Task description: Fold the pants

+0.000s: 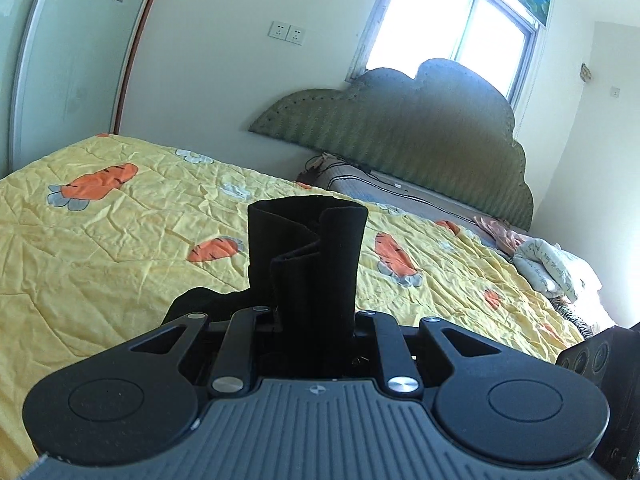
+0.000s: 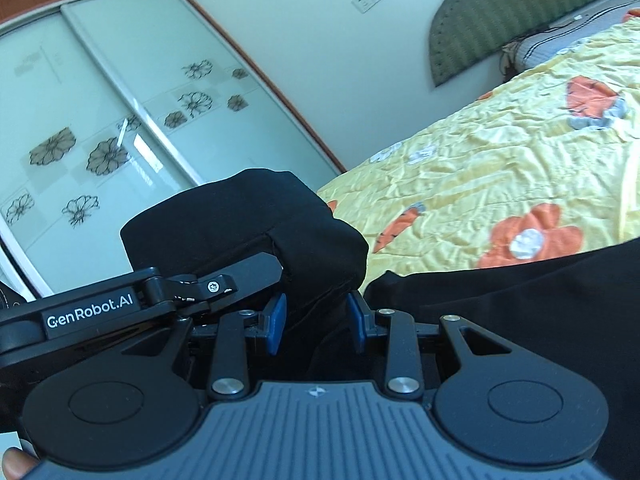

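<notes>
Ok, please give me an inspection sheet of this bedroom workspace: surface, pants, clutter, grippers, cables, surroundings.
Surface: bed with yellow carrot-print quilt, wrinkled.
Job's things: black pants, bunched folds pinched in both grippers; more black cloth lies low at the right in the right wrist view.
Clutter: crumpled bedding near the headboard.
Grippers: left gripper shut on the pants; right gripper shut on the pants, blue pads pressing the cloth.
Cables: a dark cable below the headboard.
Surroundings: green headboard, window, flowered wardrobe doors, wall sockets.
</notes>
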The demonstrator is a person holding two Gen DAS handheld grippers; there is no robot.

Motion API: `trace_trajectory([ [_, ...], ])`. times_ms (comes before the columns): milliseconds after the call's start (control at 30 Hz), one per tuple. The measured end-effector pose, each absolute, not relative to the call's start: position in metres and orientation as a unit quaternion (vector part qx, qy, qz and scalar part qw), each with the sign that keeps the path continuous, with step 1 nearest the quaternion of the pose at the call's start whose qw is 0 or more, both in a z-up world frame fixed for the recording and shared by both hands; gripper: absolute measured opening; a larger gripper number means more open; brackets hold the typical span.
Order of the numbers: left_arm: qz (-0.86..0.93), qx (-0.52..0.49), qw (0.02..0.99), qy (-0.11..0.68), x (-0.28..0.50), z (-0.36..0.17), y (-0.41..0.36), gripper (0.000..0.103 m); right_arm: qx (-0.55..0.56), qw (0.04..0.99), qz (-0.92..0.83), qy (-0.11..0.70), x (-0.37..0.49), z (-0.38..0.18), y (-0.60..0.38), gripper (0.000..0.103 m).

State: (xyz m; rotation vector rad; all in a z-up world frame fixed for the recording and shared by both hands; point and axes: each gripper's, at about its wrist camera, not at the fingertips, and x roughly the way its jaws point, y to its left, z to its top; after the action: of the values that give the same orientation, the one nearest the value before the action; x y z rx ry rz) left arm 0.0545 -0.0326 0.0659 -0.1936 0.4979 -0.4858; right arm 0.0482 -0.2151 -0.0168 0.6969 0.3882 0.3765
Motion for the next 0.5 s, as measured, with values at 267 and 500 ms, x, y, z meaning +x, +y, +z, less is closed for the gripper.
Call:
trace_trajectory([
  [267,-0.280,-0.068,0.927,0.239,0.039,0.061,-0.076,0.019,0.360,0.906,0.149,0.168,0.023,-0.027,-0.251,0.033],
  [500,-0.312,-0.051,0.917,0.245,0.032,0.051,-0.114,0.019,0.382,0.903,0.115,0.159,0.003,-0.043,-0.285,0.033],
])
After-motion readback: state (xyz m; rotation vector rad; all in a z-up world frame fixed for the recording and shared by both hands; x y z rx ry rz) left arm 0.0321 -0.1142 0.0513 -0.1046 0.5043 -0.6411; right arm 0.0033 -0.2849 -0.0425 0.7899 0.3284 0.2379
